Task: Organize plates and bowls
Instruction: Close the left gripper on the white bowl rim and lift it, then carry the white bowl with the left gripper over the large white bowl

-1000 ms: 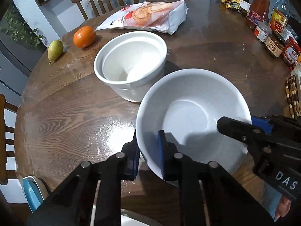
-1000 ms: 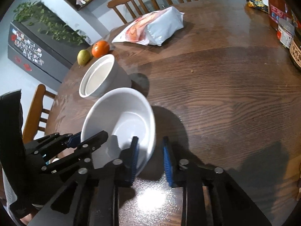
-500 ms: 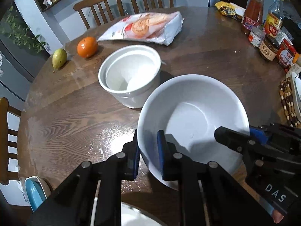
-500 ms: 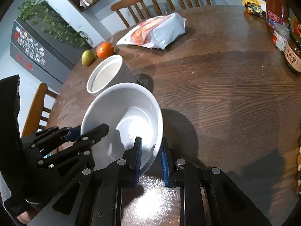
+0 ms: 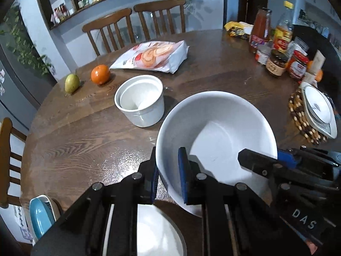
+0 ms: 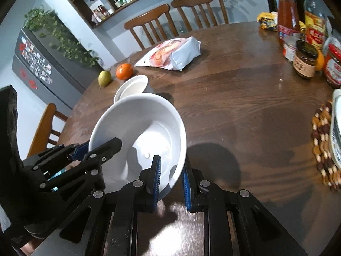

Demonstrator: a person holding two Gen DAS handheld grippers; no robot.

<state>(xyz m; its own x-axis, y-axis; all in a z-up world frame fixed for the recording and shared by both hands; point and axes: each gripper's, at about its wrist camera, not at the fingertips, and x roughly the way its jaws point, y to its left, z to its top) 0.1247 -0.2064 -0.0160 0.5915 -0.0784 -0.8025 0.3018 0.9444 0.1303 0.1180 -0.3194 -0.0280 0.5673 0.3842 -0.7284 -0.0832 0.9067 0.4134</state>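
A large white bowl (image 5: 215, 128) is held above the round wooden table (image 5: 85, 140) by both grippers. My left gripper (image 5: 168, 175) is shut on its near-left rim. My right gripper (image 6: 170, 177) is shut on its right rim and shows in the left wrist view (image 5: 277, 160). The bowl also shows in the right wrist view (image 6: 138, 128). A white straight-sided pot (image 5: 139, 100) with a smaller bowl nested inside stands further back on the table. A white plate (image 5: 157, 232) lies below my left gripper. A white dish (image 5: 319, 111) sits on a beaded trivet at right.
An orange (image 5: 100, 74), a pear (image 5: 72, 83) and a snack bag (image 5: 153, 56) lie at the far side. Jars and bottles (image 5: 277, 49) crowd the right edge. Chairs (image 5: 132, 27) stand behind the table. A blue dish (image 5: 42, 217) sits low at left.
Both grippers have lifted the large white bowl up off the table and drawn it back; the right gripper closed onto its rim. The white plate has come into view below.
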